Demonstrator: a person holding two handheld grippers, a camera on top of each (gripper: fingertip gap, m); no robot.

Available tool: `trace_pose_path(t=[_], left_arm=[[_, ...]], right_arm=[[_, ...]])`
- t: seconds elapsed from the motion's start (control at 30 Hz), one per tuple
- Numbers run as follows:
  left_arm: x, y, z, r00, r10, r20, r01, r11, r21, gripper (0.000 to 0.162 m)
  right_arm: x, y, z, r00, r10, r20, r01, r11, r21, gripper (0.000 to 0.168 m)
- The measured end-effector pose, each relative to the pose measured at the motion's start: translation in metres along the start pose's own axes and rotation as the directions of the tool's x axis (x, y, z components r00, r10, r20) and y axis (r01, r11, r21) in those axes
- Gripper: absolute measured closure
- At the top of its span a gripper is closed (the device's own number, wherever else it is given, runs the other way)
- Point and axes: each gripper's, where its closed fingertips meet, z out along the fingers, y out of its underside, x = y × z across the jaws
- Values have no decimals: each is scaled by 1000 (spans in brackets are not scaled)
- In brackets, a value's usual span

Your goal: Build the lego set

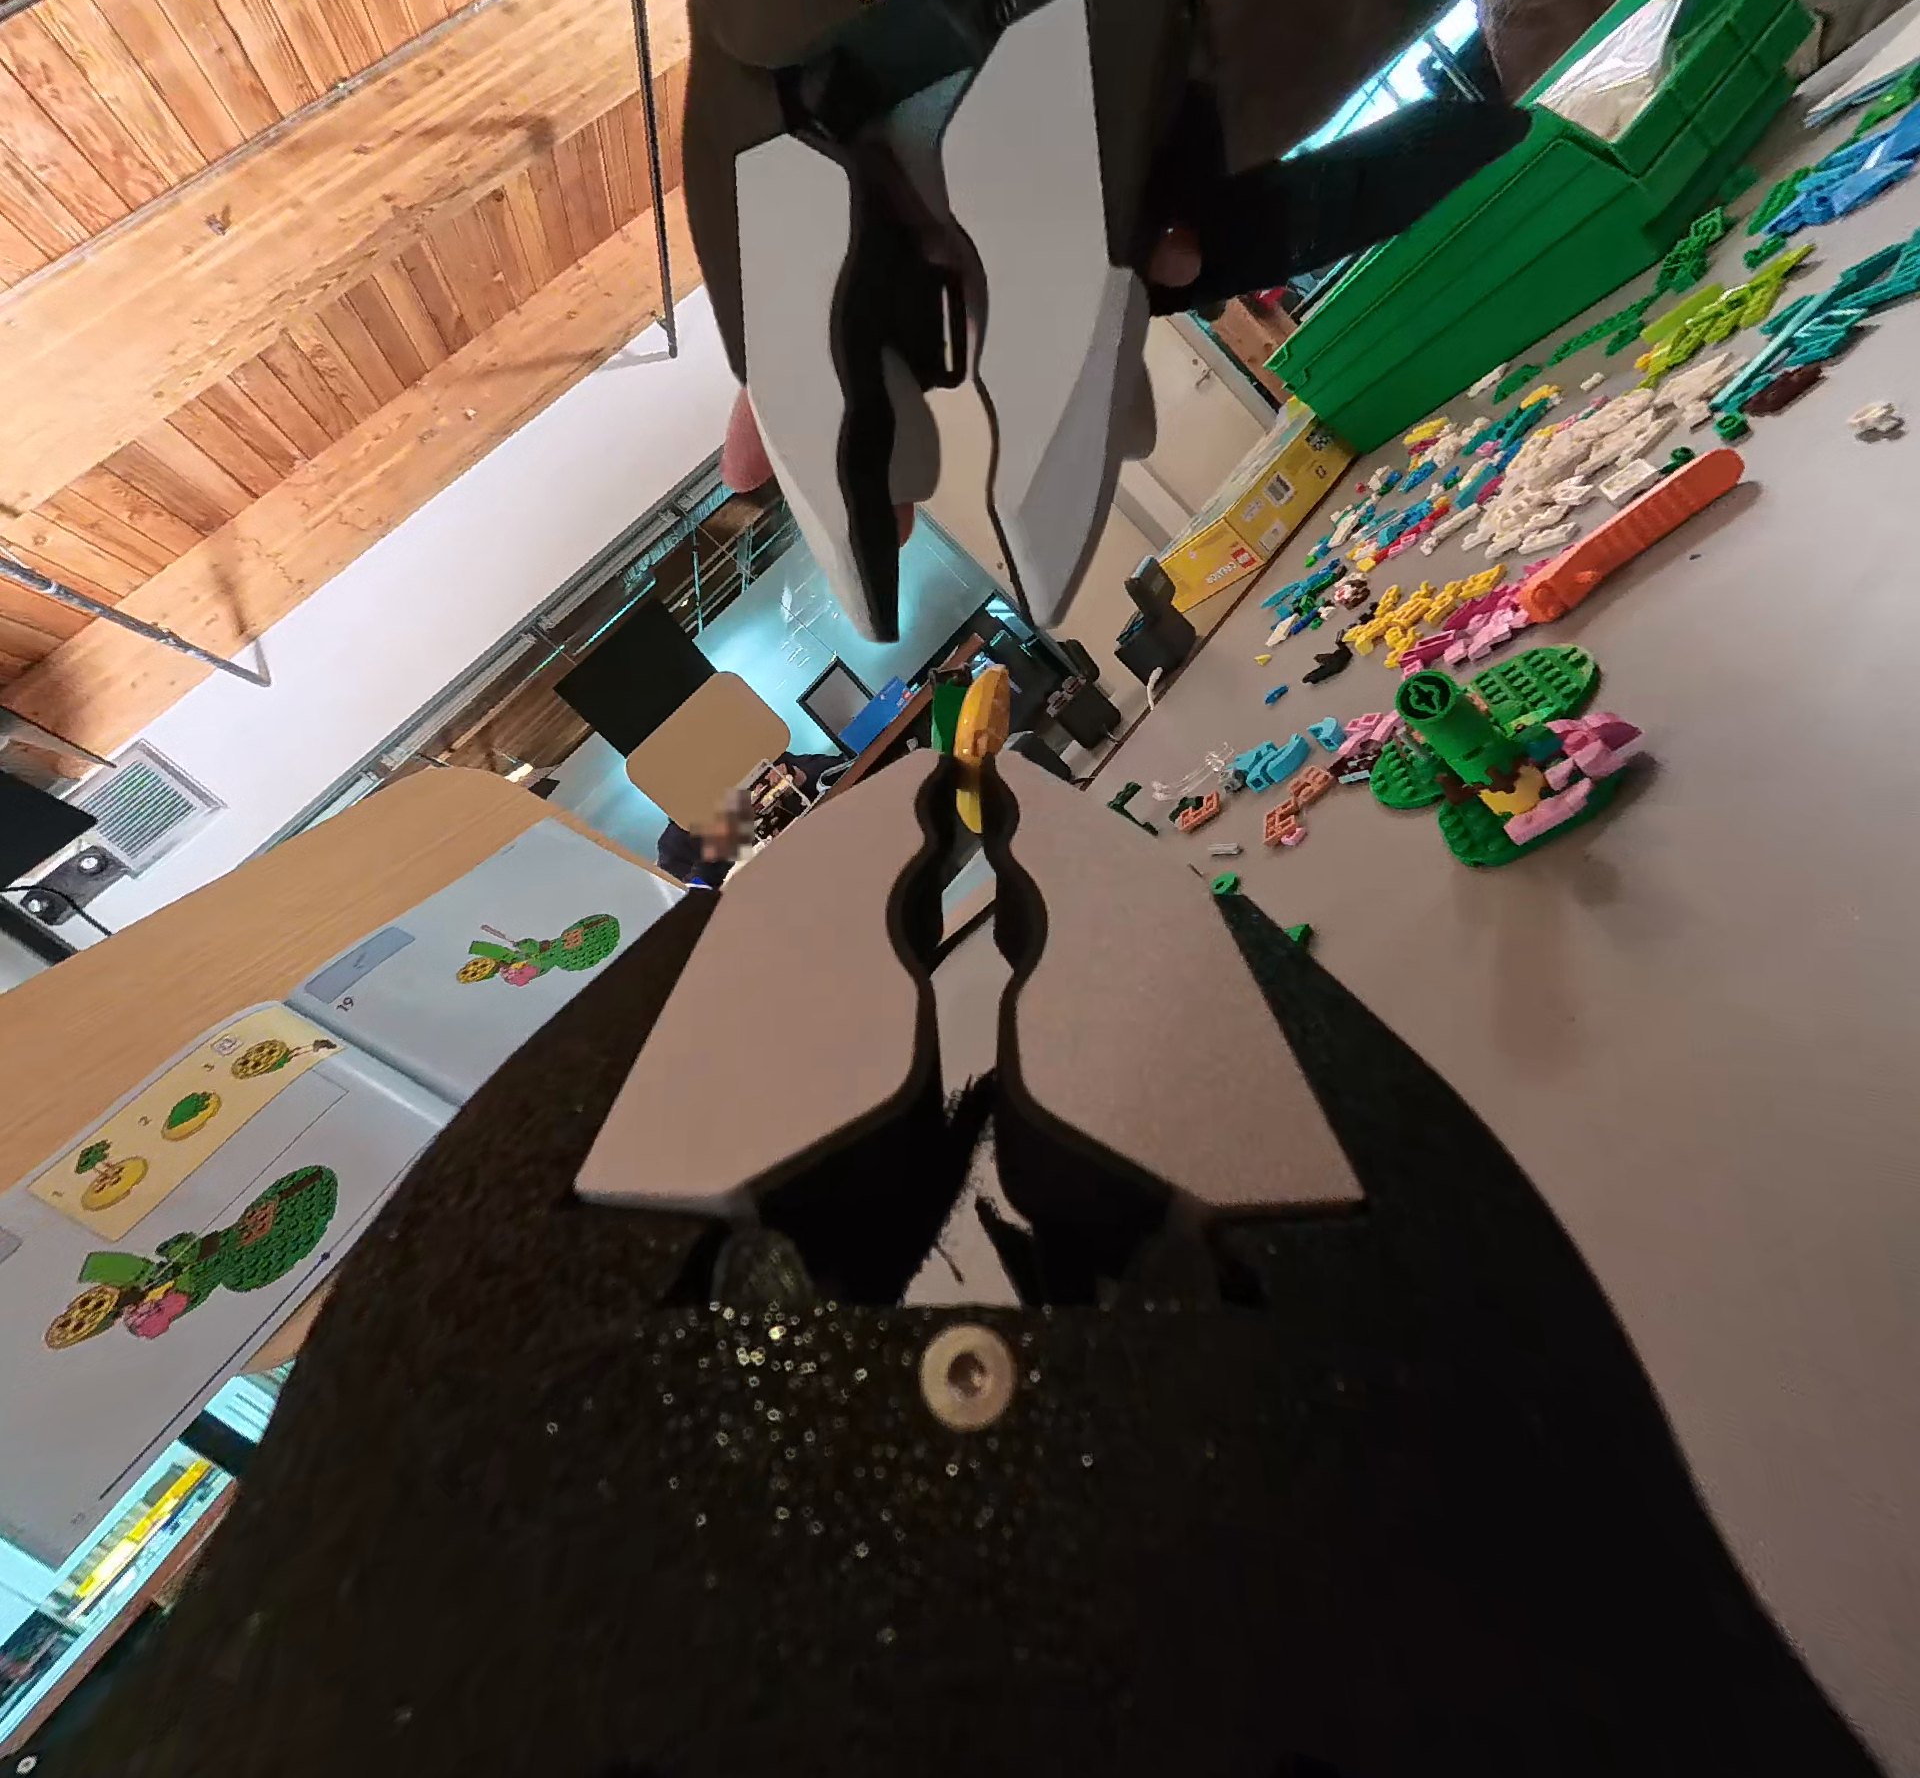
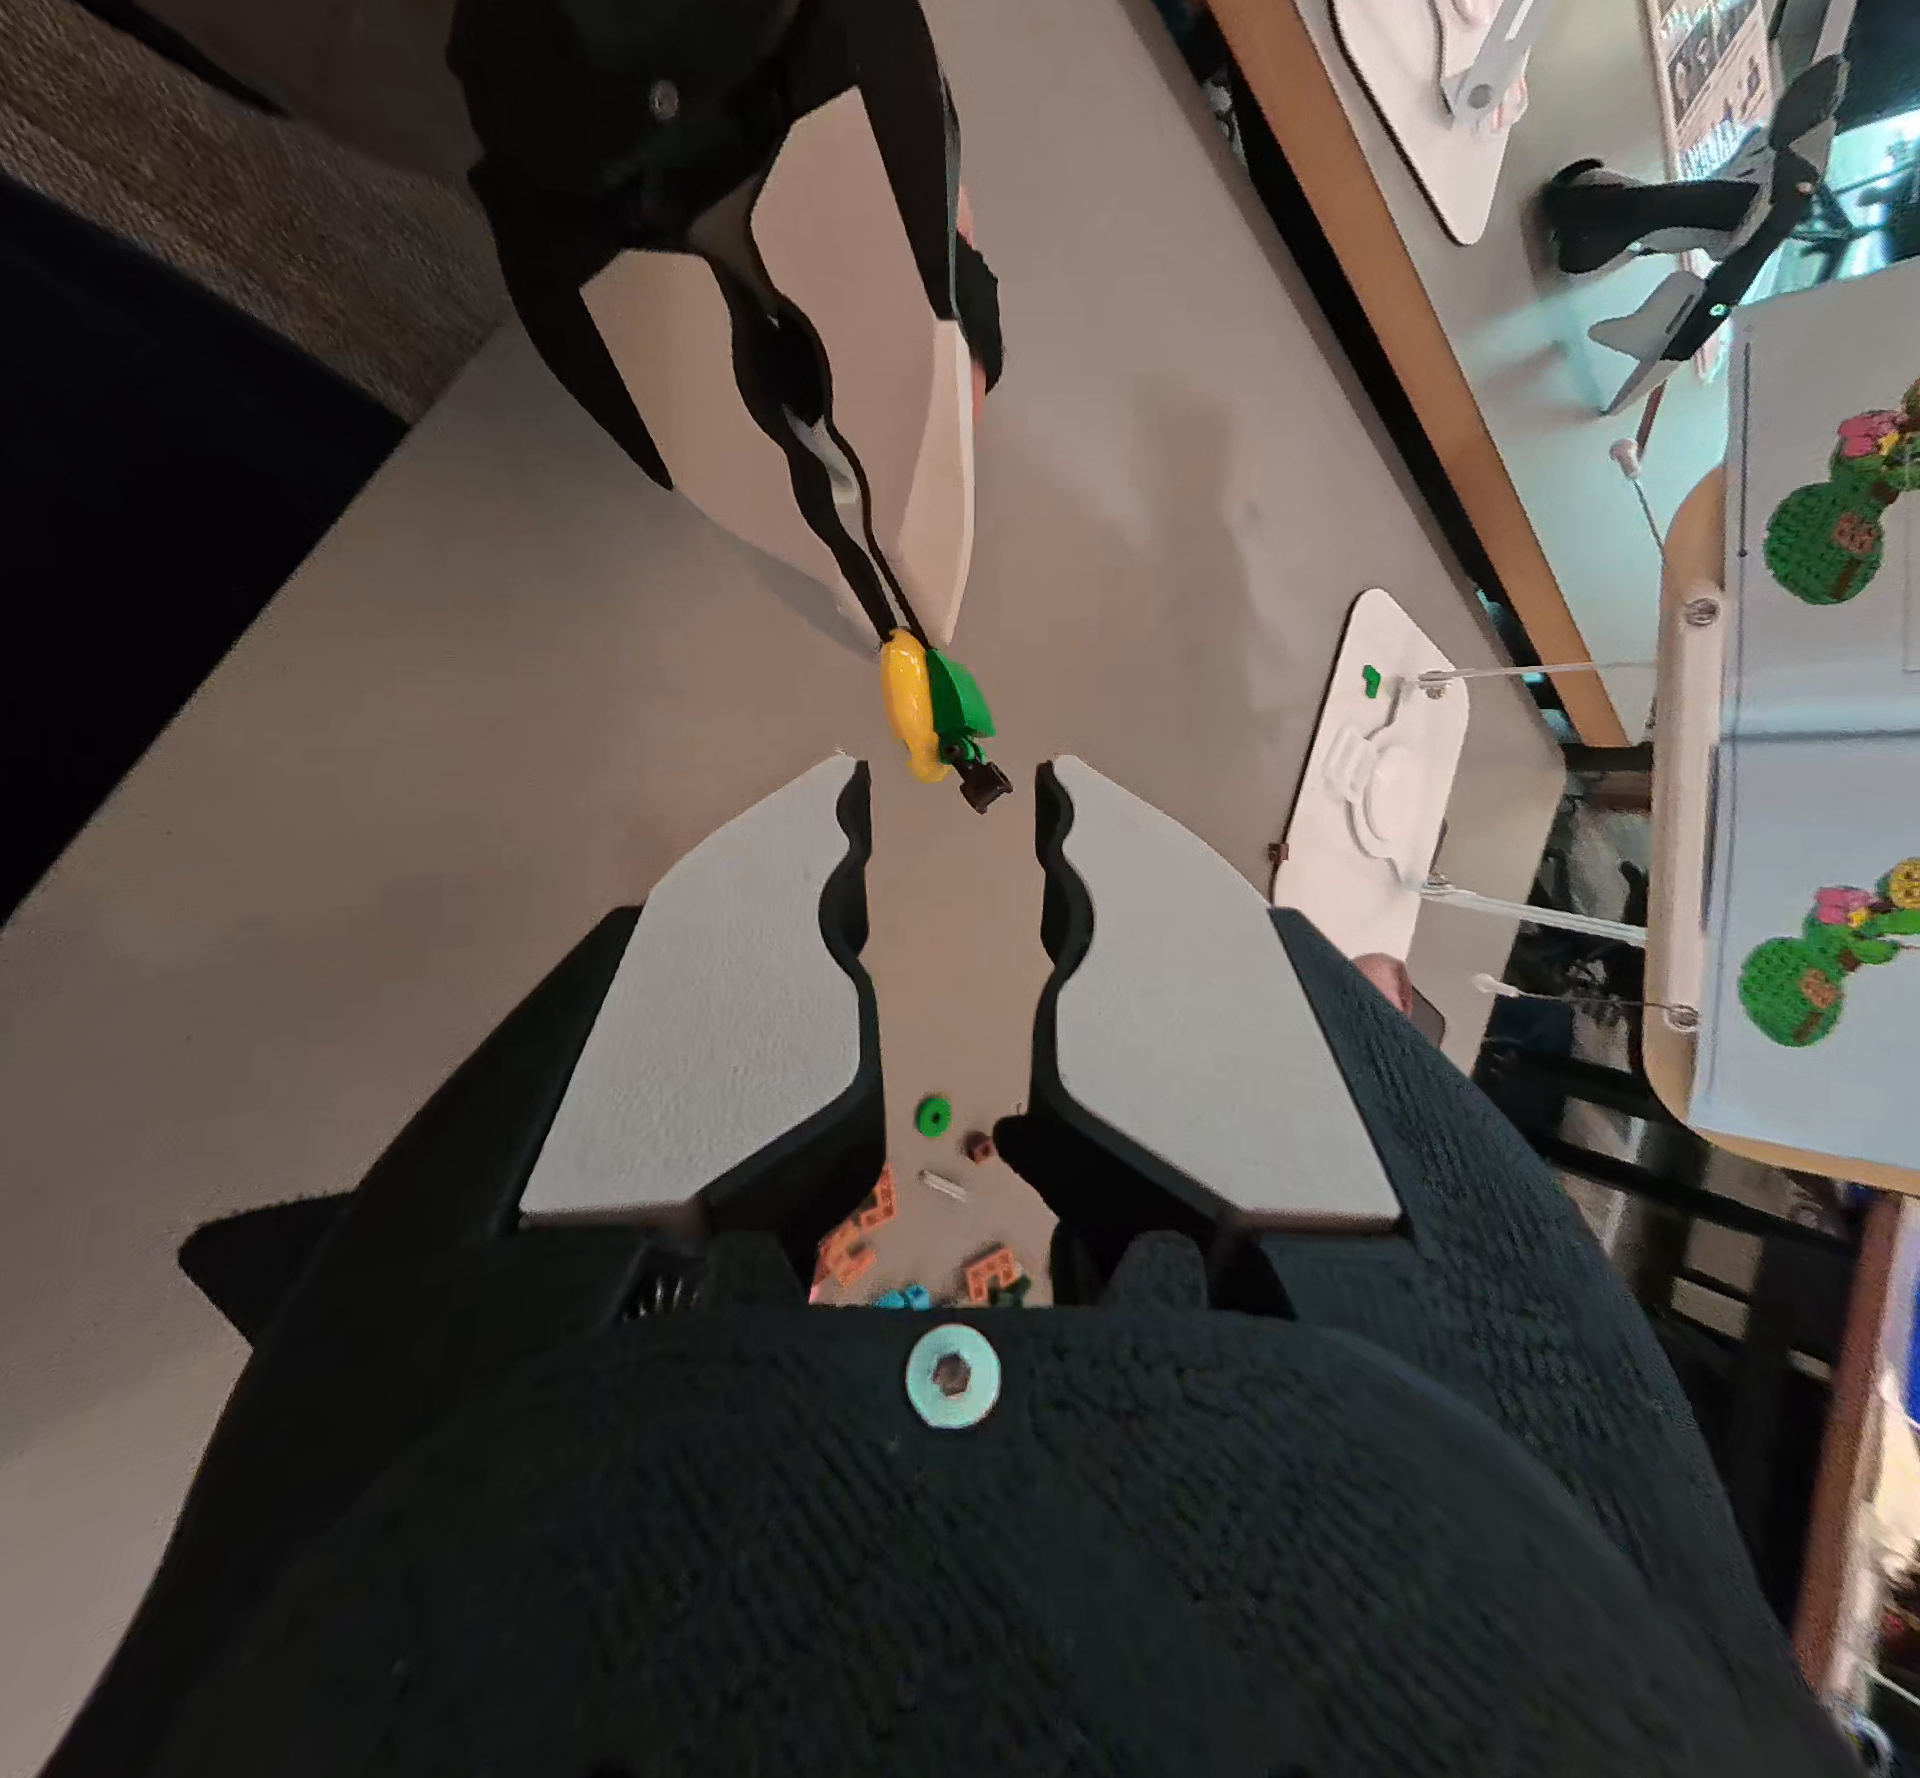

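Two views are showing the same moment over a pale grey matte tabletop [image 1: 1714, 1053]. From the left wrist view, the table is running off toward a white wall beneath a slatted, knotty wooden ceiling [image 1: 312, 170], with stacked bright green plastic bins [image 1: 1538, 201] and a yellow cardboard box [image 1: 1257, 502] standing at the far edge. Loose small bricks in white, pink, yellow and teal [image 1: 1507, 523] are lying scattered beside a long orange plastic brick separator [image 1: 1631, 528]; nearer, a partly built model of round green studded plates with a green stem and pink pieces [image 1: 1496, 752] is sitting on the table. An open instruction booklet [image 1: 343, 1074] is resting on a wooden stand at left. The left gripper [image 1: 971, 778] is pinching a small yellow rounded piece with a green part behind it [image 1: 982, 720] at its fingertips, held in the air above the table; the piece's long axis is running straight out along the fingers. The right gripper [image 1: 956, 627] is hanging just above it, tips toward the piece.

From the right wrist view, the right gripper [image 2: 951, 767] is spreading its jaws wide, nothing between them, the grey table passing beneath. The yellow-and-green piece, carrying a tiny dark brown stub [image 2: 935, 710], is hanging just beyond those tips from the left gripper [image 2: 902, 632], its long axis running on from the left fingers and its brown end pointing toward the right gripper's gap. A few salmon, teal and green bricks [image 2: 914, 1229] are lying on the table below.
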Motion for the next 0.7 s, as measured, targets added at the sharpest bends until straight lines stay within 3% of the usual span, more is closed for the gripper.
trace_pose_path(t=[0.43,0.57,0.63,0.7], left_arm=[[4,3,1,1000,14,-23,-15,1000,-9,158],[0,8,3,1000,1,11,-1,1000,-15,158],[-9,18,5,997,-47,60,50,998,-43,135],[-19,32,5,989,-101,111,112,989,-98,128]], right_arm=[[-9,2,20,980,-192,-51,189,980,-56,141],[0,7,28,958,-266,-112,254,961,-108,156],[7,14,32,956,-261,-133,245,961,-125,156],[22,29,40,956,-236,-173,209,964,-162,157]])
